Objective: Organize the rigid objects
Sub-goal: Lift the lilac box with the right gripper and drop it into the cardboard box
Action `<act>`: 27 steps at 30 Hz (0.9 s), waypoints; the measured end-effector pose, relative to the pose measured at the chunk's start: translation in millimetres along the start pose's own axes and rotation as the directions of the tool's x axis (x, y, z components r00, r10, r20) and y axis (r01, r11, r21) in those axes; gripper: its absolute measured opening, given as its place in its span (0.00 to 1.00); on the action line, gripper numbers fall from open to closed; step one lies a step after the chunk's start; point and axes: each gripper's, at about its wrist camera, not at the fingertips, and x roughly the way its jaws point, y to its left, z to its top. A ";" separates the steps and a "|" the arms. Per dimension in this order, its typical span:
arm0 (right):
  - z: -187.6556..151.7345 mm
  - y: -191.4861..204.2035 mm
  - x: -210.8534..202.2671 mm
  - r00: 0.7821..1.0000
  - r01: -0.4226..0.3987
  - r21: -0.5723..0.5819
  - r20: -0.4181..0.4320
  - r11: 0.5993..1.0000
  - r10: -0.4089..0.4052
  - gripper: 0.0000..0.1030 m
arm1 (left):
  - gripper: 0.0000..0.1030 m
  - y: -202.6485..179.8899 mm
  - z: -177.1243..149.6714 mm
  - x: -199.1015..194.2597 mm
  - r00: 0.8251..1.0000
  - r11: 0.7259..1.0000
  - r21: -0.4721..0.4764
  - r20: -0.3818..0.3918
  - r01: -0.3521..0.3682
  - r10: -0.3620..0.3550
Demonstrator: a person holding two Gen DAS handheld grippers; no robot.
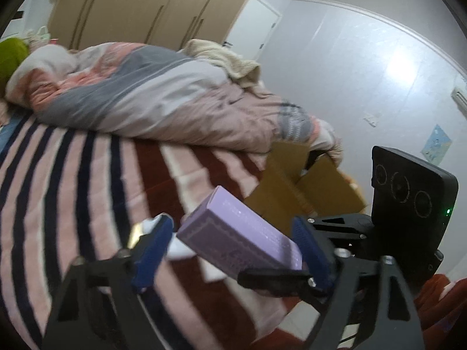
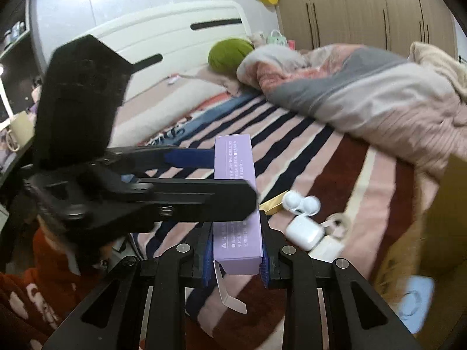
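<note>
A long purple carton (image 2: pixel 236 204) is clamped near its end between my right gripper's (image 2: pixel 236 250) blue pads, over the striped bed. Its end flap hangs open. In the left wrist view the same carton (image 1: pixel 239 233) lies between my left gripper's (image 1: pixel 230 239) spread blue pads; the left pad (image 1: pixel 151 250) stands clear of it, the right pad (image 1: pixel 309 248) is at its far end. My left gripper also shows in the right wrist view (image 2: pixel 186 172), one finger on either side of the carton, across its middle.
On the striped blanket (image 2: pixel 321 151) lie a white earbud case (image 2: pixel 303 232), an open white case (image 2: pixel 300 202) and a gold item (image 2: pixel 273 204). A cardboard box (image 1: pixel 303 186) sits at the bed's edge. A rumpled duvet (image 1: pixel 151 93) covers the far side. A light blue item (image 2: pixel 414 300) lies low right.
</note>
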 end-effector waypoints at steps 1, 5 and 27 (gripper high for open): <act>1.9 -4.4 -11.1 1.000 0.007 -0.005 0.007 1.000 -0.007 0.20 | 0.66 -6.7 5.0 4.2 1.000 1.000 0.004 0.001 0.003 -0.003; 1.3 -28.8 -45.8 0.999 0.035 0.011 0.025 0.999 -0.035 0.20 | 0.63 -38.6 27.2 24.6 0.999 0.997 0.047 -0.004 0.053 -0.053; -40.5 -147.8 -112.0 0.985 0.168 0.199 -0.071 0.965 -0.157 0.35 | 0.81 -124.1 60.8 134.6 0.986 0.979 0.197 -0.166 0.046 -0.013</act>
